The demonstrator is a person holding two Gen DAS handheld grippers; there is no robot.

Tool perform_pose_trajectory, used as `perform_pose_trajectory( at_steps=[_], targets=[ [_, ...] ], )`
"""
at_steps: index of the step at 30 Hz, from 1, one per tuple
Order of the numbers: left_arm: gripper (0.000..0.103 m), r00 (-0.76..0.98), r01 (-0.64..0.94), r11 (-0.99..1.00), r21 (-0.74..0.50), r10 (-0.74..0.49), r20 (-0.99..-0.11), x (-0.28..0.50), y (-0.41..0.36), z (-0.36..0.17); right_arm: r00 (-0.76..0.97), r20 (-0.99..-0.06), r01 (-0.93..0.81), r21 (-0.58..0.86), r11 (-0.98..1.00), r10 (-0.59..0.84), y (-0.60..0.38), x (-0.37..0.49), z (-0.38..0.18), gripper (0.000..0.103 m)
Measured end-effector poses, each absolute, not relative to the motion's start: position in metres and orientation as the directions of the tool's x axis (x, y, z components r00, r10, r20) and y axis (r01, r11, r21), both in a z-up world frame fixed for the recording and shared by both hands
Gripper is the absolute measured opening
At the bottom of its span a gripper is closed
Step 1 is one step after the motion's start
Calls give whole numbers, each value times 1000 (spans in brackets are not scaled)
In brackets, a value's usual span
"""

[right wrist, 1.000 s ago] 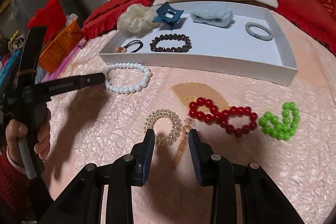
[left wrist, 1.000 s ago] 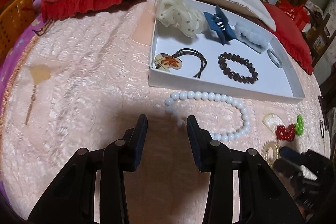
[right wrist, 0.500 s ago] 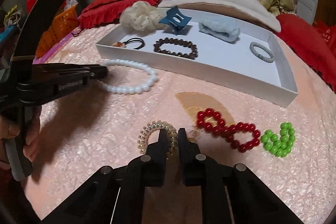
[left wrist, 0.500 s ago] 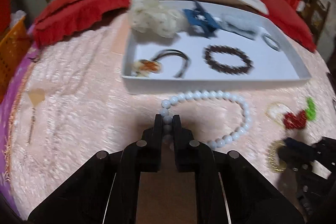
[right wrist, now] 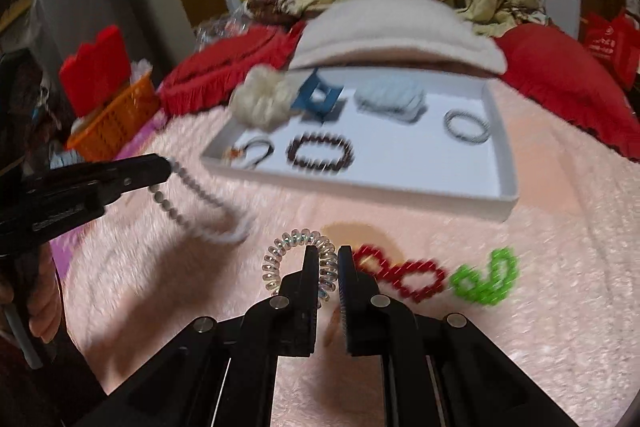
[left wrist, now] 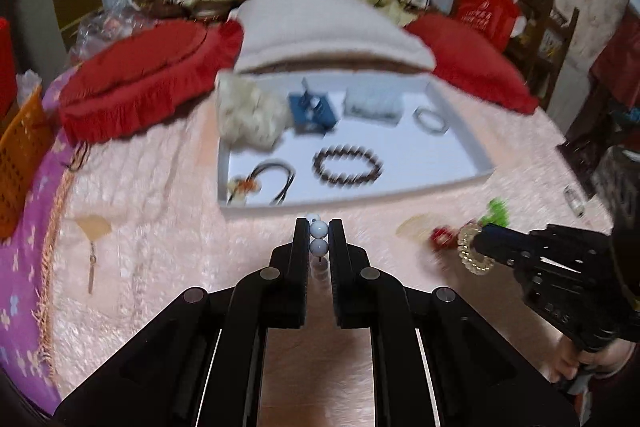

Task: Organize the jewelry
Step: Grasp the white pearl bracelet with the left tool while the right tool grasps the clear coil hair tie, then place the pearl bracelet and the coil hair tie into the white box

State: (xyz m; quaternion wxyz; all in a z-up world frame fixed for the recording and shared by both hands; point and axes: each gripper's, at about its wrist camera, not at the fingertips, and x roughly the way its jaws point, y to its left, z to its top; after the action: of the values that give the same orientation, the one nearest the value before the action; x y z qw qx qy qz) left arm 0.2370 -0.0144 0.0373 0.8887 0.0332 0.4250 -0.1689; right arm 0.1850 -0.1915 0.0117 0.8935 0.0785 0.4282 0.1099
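My left gripper (left wrist: pixel 319 231) is shut on the white bead bracelet (left wrist: pixel 319 247) and holds it above the pink bedspread; in the right wrist view the bracelet (right wrist: pixel 200 195) hangs from the left gripper (right wrist: pixel 166 167). My right gripper (right wrist: pixel 329 259) is shut on the clear spiral hair tie (right wrist: pixel 276 259), lifted off the spread; the tie also shows in the left wrist view (left wrist: pixel 472 247). The white tray (right wrist: pixel 504 163) holds a brown bead bracelet (right wrist: pixel 320 151), a blue claw clip (right wrist: pixel 316 99), scrunchies and a grey ring.
A red bead bracelet (right wrist: pixel 404 275) and a green bead bracelet (right wrist: pixel 486 277) lie on the spread right of my right gripper. Red cushions (left wrist: pixel 132 87) and a white pillow (left wrist: pixel 332 31) lie behind the tray. An orange basket (left wrist: pixel 20 155) stands at the far left.
Both grippers closed, the left on the white bead bracelet and the right on the spiral hair tie, then lifted them off the spread. Both views have tilted upward.
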Motion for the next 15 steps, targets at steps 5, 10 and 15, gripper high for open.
perform_pose_trajectory(
  at_steps=[5, 10, 15],
  targets=[
    [8, 593, 370, 924, -99, -317, -740, 248, -36, 72, 647, -726, -75, 243, 967, 232, -220, 202, 34, 9],
    [8, 591, 410, 906, -101, -349, -728, 271, -69, 93, 650, -723, -21, 290, 957, 233, -247, 232, 36, 9],
    [8, 561, 429, 898, -96, -348, -751, 309, -108, 85, 639, -736, 34, 315, 949, 222, -268, 265, 24, 9]
  ],
)
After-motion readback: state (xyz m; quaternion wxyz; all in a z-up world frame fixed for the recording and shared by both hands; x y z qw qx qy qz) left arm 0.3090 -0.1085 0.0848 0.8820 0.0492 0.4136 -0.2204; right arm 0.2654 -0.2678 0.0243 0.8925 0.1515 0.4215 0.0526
